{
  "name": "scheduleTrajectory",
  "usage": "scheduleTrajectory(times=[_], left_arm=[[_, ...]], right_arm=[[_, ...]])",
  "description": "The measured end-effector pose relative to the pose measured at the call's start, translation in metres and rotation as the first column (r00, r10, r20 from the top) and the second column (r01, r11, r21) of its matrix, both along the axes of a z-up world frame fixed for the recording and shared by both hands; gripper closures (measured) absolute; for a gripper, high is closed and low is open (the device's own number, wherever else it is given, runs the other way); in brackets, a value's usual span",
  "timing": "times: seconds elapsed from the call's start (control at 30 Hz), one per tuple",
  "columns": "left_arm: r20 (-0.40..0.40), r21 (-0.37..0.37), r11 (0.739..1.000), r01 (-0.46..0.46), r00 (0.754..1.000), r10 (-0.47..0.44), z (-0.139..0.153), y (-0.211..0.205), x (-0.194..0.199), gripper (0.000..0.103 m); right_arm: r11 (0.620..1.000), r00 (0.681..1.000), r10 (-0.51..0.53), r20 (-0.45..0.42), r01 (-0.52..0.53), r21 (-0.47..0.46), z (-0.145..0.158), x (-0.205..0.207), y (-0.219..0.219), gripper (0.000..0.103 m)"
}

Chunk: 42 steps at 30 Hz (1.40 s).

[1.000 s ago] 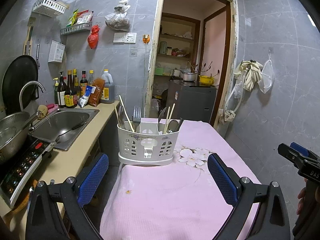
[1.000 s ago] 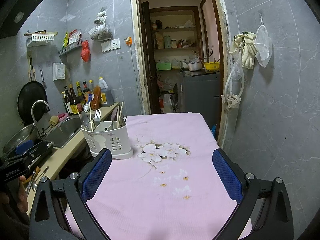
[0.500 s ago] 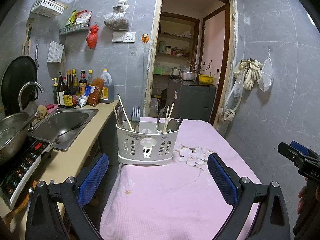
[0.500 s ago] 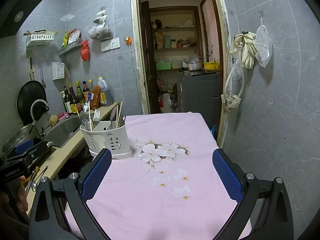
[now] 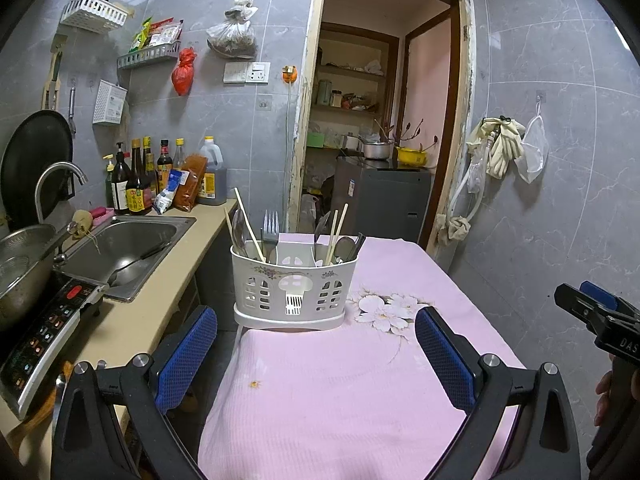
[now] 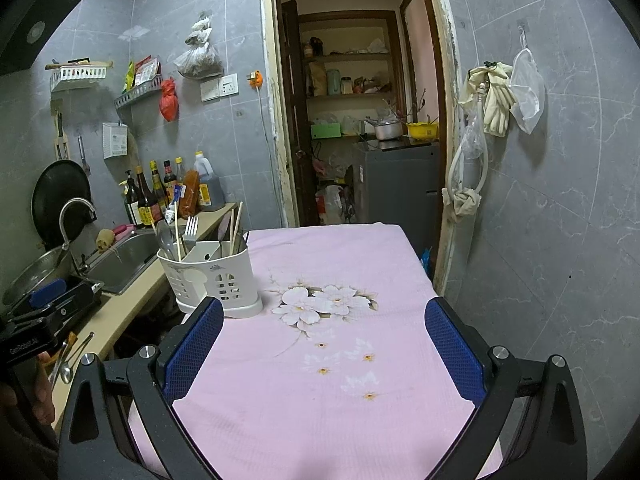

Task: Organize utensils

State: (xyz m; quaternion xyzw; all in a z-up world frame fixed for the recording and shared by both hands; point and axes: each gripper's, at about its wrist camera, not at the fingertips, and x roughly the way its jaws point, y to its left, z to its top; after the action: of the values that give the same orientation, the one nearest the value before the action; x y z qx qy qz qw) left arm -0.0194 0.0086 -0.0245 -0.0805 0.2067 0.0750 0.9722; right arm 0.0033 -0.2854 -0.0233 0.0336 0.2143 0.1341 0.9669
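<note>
A white utensil caddy (image 5: 294, 286) stands at the left edge of the pink tablecloth (image 5: 340, 392); it also shows in the right wrist view (image 6: 212, 280). It holds a fork (image 5: 271, 230), spoons (image 5: 239, 232) and chopsticks (image 5: 336, 232), sorted on its left and right sides. My left gripper (image 5: 316, 344) is open and empty, just short of the caddy. My right gripper (image 6: 324, 340) is open and empty over the flower print (image 6: 320, 300), to the right of the caddy.
A counter on the left carries a steel sink (image 5: 120, 244), an induction cooker (image 5: 44, 328) with a pot (image 5: 20, 272), and sauce bottles (image 5: 136, 184). Loose spoons (image 6: 68, 360) lie on the counter. An open doorway (image 5: 376, 140) is behind the table. A tiled wall (image 6: 560, 220) is on the right.
Both grippers have drifted very slightly; the caddy sits marginally higher in the left view and lower-left in the right view. Nothing was grasped or released.
</note>
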Motion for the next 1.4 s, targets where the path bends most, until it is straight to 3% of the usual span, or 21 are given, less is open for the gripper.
scheduleTrajectory(times=[1.4], left_arm=[[-0.006,0.000,1.000,0.003,1.000,-0.003,0.0011,-0.0016,0.0024,0.003]], right_arm=[[1.000,1.000,0.002,-0.006,-0.002,0.004,-0.0003,0.0024,-0.0055,0.004]])
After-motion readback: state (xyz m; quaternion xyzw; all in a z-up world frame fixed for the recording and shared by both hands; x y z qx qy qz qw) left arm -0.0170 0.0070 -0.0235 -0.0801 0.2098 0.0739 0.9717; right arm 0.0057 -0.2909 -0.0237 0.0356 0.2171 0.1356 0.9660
